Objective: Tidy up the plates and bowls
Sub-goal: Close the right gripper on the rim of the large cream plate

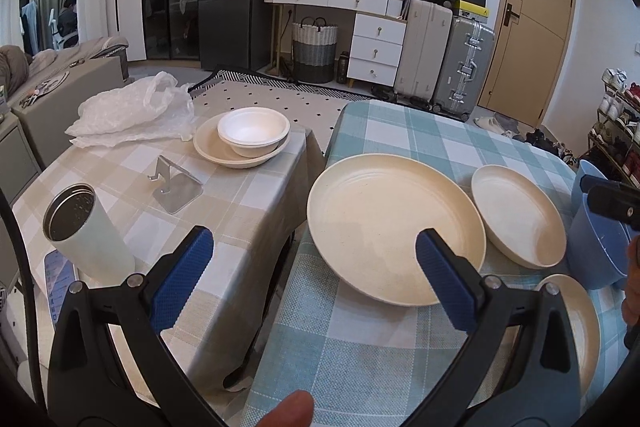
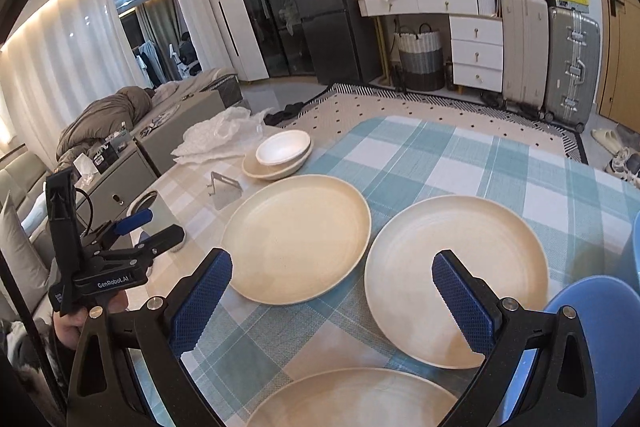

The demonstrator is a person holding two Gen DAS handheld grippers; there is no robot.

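Three cream plates lie on the blue checked table: a large one [image 1: 394, 227] [image 2: 298, 237], a second to its right [image 1: 518, 215] [image 2: 456, 279], and a third at the near edge [image 1: 576, 331] [image 2: 352, 397]. A white bowl [image 1: 253, 129] [image 2: 283, 147] sits in a cream plate [image 1: 240, 155] [image 2: 272, 169] on the beige table. My left gripper [image 1: 314, 259] is open and empty above the gap between the tables; it also shows in the right wrist view [image 2: 156, 227]. My right gripper [image 2: 332, 283] is open and empty above the plates.
A blue bowl [image 1: 596, 247] [image 2: 600, 339] stands at the right. On the beige table [image 1: 224, 211] are a pale tumbler [image 1: 86, 227], a metal phone stand [image 1: 174, 187] and a plastic bag [image 1: 132, 111]. Suitcases, drawers and a fridge stand behind.
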